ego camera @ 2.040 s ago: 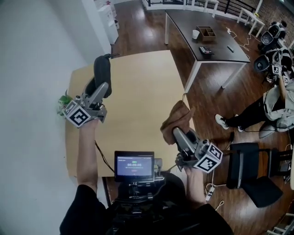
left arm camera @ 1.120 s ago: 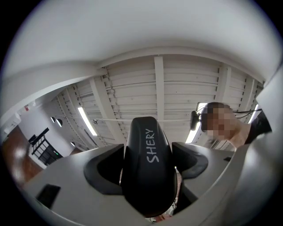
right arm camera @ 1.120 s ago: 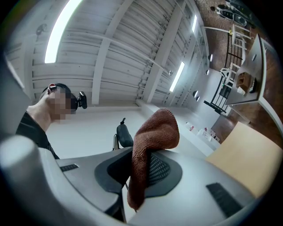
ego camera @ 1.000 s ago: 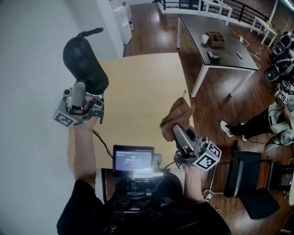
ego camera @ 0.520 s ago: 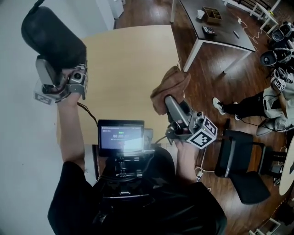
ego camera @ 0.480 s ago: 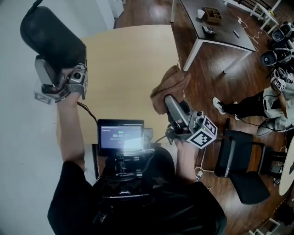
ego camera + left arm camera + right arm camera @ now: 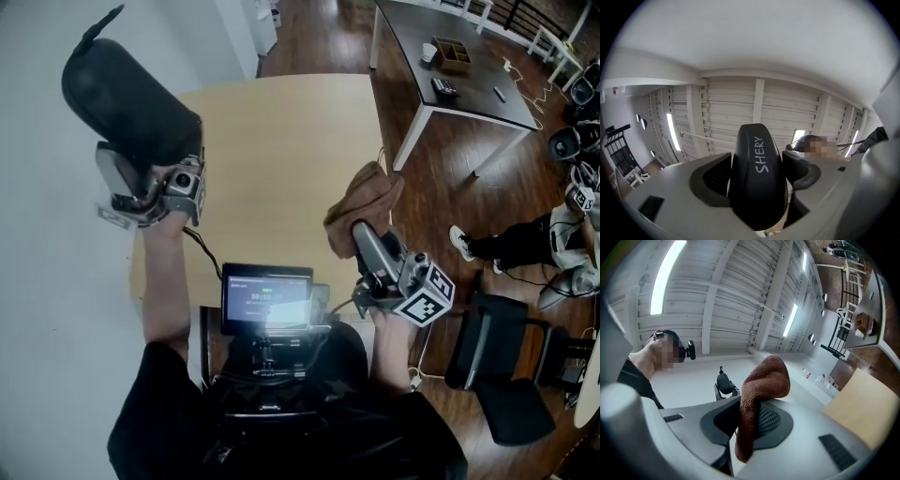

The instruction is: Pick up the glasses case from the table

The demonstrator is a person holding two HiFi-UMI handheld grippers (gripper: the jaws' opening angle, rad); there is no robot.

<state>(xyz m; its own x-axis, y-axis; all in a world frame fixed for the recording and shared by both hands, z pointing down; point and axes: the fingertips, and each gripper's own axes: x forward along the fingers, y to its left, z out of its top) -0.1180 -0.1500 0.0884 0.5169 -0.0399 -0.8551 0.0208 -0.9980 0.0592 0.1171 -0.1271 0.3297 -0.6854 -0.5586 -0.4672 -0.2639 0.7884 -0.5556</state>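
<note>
The black glasses case (image 7: 129,101) is held high in the air at the left, clear of the light wooden table (image 7: 281,159), with my left gripper (image 7: 155,155) shut on its lower end. In the left gripper view the case (image 7: 757,178) fills the gap between both pads and points up at the ceiling; white lettering runs along it. At the table's right edge my right gripper (image 7: 359,234) is shut on a brown cloth (image 7: 361,202). The cloth (image 7: 759,399) droops over the pads in the right gripper view, where the case (image 7: 723,382) also shows small and far off.
A small monitor (image 7: 267,298) sits on the rig in front of my chest. A dark table (image 7: 459,80) with a cup, a box and a calculator stands at the back right. A black chair (image 7: 497,352) is at the right, and a seated person (image 7: 562,248) beyond it.
My left gripper has lifted the glasses case off the table and tipped it upward, so it now points toward the ceiling. The right gripper has kept its hold on the cloth.
</note>
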